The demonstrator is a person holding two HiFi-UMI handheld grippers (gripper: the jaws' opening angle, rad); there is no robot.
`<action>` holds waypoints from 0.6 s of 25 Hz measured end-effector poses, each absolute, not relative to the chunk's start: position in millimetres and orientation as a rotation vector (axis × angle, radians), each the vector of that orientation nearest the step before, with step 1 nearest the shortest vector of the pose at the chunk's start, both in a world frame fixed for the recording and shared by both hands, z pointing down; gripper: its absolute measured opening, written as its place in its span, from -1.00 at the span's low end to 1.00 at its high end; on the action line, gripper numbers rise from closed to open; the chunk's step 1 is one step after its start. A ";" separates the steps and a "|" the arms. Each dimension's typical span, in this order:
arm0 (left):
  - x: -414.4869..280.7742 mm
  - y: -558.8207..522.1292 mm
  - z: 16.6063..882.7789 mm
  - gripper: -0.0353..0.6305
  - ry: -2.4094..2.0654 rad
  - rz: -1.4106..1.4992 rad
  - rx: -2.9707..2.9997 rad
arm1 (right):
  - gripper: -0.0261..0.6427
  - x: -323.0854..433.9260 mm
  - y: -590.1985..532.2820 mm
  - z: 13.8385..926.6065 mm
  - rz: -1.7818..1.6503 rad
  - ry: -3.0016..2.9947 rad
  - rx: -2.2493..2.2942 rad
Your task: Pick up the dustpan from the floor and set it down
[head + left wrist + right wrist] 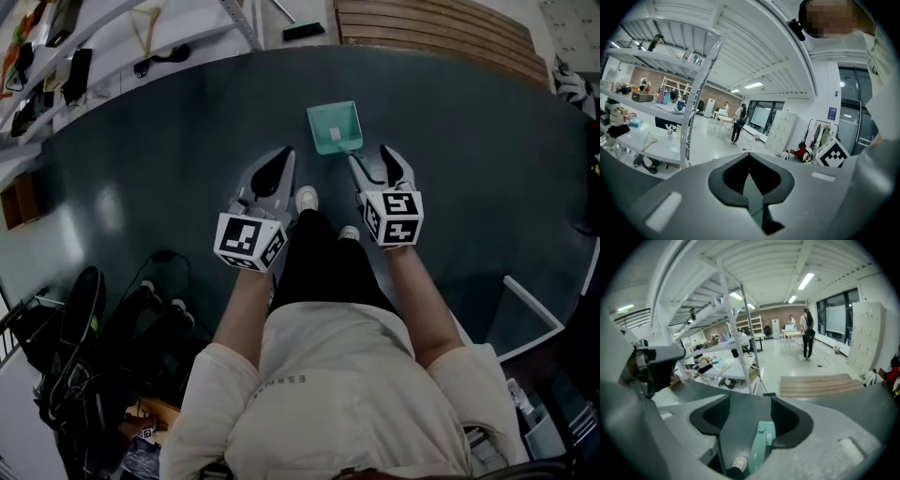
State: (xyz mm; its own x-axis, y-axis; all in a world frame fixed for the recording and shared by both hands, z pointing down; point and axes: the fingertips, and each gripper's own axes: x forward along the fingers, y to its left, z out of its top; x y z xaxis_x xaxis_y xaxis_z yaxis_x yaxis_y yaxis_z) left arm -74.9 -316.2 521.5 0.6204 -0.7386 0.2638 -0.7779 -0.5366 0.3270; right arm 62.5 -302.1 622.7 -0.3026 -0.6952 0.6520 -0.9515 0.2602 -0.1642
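Note:
The teal dustpan [334, 127] lies flat on the dark grey floor [187, 159] in front of the person's shoes, its handle toward them. My right gripper [372, 157] hangs above the handle end, apart from it, jaws wide open with nothing between the pads. In the right gripper view the dustpan [761, 441] shows on the floor below, through the gap of the right gripper [749, 401], beside a white shoe [739, 464]. My left gripper [279, 159] is held left of the dustpan with its jaws together and empty; the left gripper [749, 155] points out across the room.
A wooden slatted platform [441, 28] lies beyond the dustpan. White shelving [141, 37] stands at the back left, with a dark brush head [302, 31] near it. Black bags and cables [94, 356] crowd the lower left. A white frame [534, 309] edges the right.

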 end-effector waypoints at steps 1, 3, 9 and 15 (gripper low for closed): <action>-70.9 -311.3 513.2 -0.87 -1.204 0.128 2.443 | -0.18 60.4 -299.7 602.8 0.697 -2.142 1.482; -66.1 -300.8 493.2 -0.87 -1.206 0.126 2.472 | -0.45 59.4 -293.4 565.8 0.570 -2.216 1.484; -53.1 -241.2 423.6 -0.87 -1.262 0.044 2.573 | -0.94 83.3 -251.3 481.4 0.376 -2.309 1.585; -21.7 -169.0 370.7 -0.87 -1.321 -0.035 2.662 | -0.94 115.9 -185.8 427.5 0.255 -2.383 1.606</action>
